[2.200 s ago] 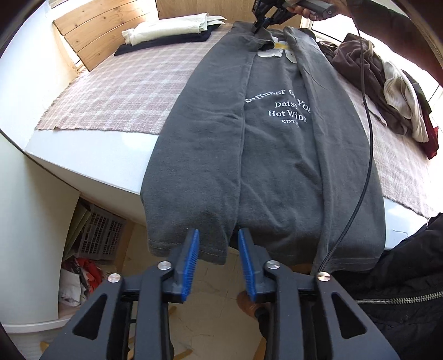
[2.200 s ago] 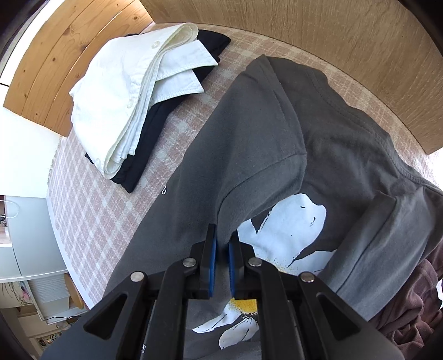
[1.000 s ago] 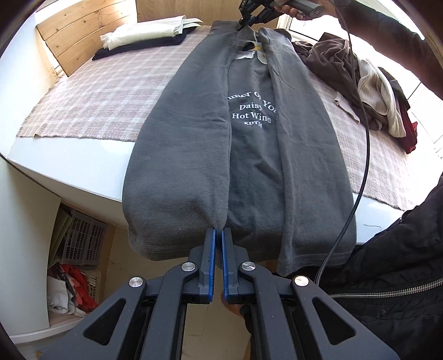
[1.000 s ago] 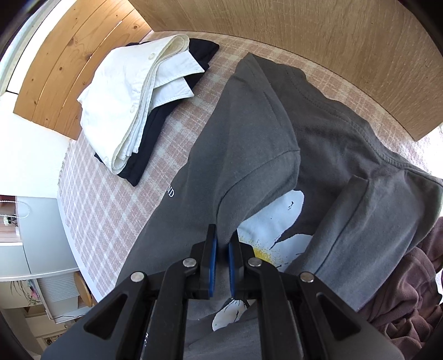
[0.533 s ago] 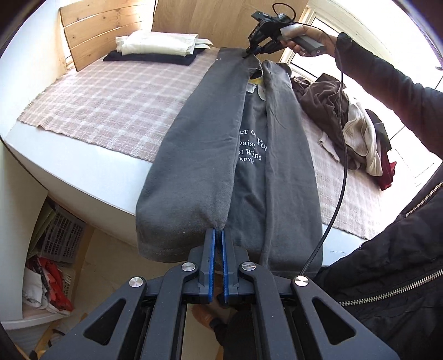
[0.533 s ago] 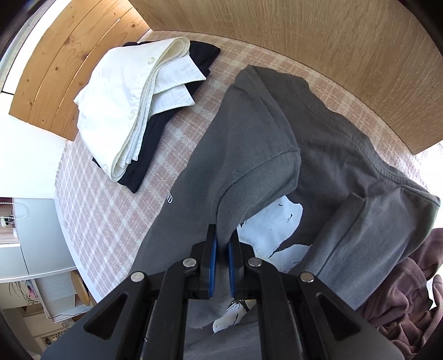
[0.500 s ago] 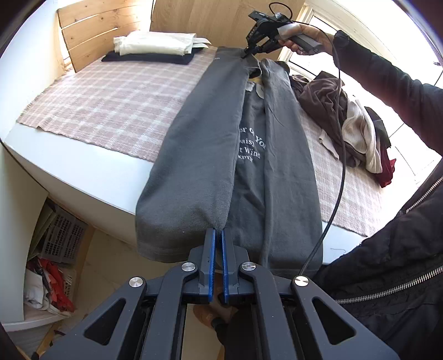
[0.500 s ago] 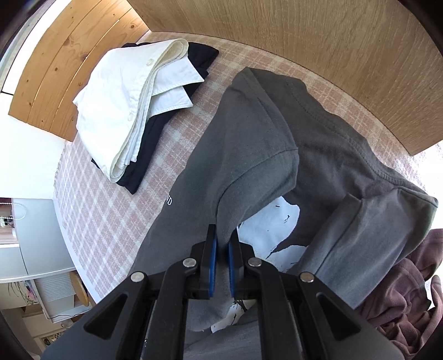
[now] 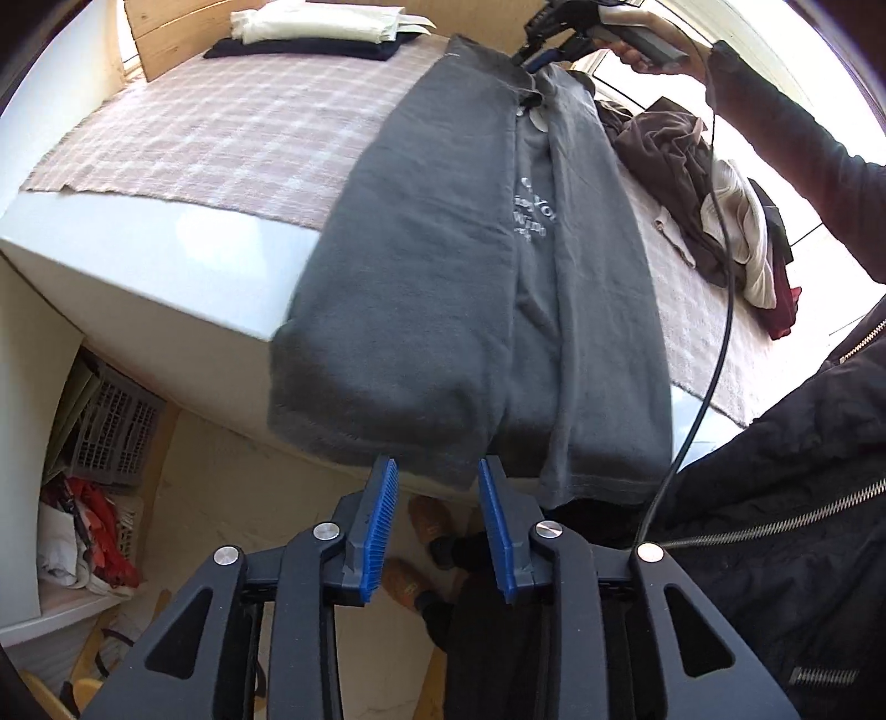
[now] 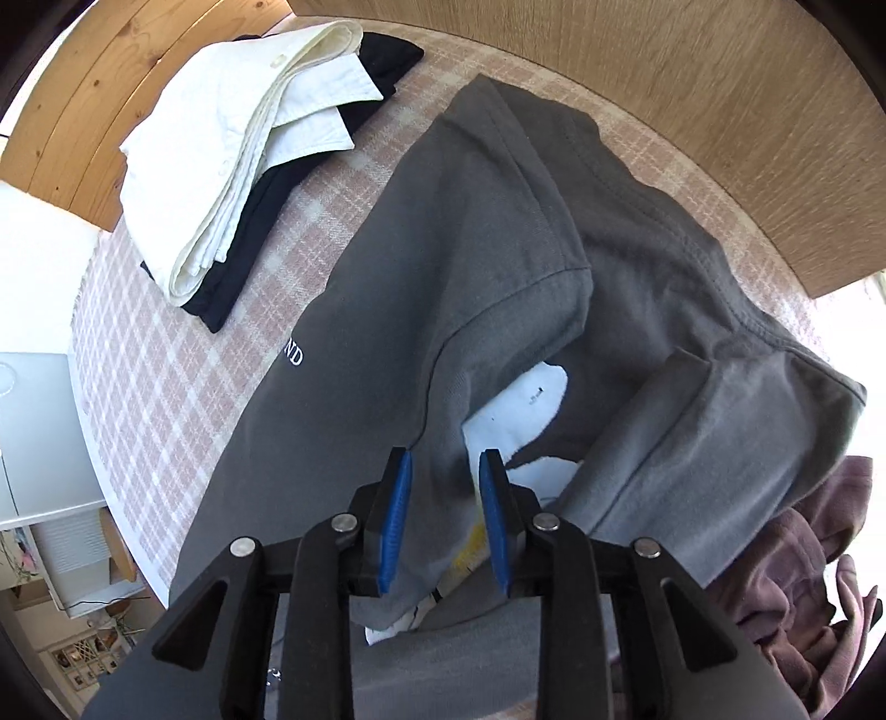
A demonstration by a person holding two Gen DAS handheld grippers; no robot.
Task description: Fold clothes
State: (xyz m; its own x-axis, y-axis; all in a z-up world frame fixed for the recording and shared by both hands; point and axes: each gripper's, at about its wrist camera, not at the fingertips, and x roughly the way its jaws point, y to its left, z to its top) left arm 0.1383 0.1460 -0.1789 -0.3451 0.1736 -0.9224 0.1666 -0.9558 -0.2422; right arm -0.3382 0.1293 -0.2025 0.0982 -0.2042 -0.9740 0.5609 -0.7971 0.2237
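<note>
A dark grey T-shirt (image 9: 443, 266) with white lettering lies lengthwise on the table, both sides folded toward the middle. Its hem hangs over the near table edge. My left gripper (image 9: 437, 476) is open just below the hem, holding nothing. In the right wrist view the shirt's collar end (image 10: 498, 288) shows a white flower print between the folded sleeves. My right gripper (image 10: 443, 476) is open just above the folded left sleeve edge, empty. It also shows in the left wrist view (image 9: 540, 52) at the far collar end.
A folded white shirt (image 10: 232, 144) on a folded black garment (image 10: 260, 221) lies at the far left corner of the checked tablecloth (image 9: 221, 127). A pile of unfolded clothes (image 9: 714, 183) lies at the right. Baskets (image 9: 111, 421) stand under the table. A wooden wall (image 10: 664, 83) backs the table.
Both grippers were shut on the shirt's left folded edge half a second ago; both have opened and let it go. The folded left side has dropped onto the shirt.
</note>
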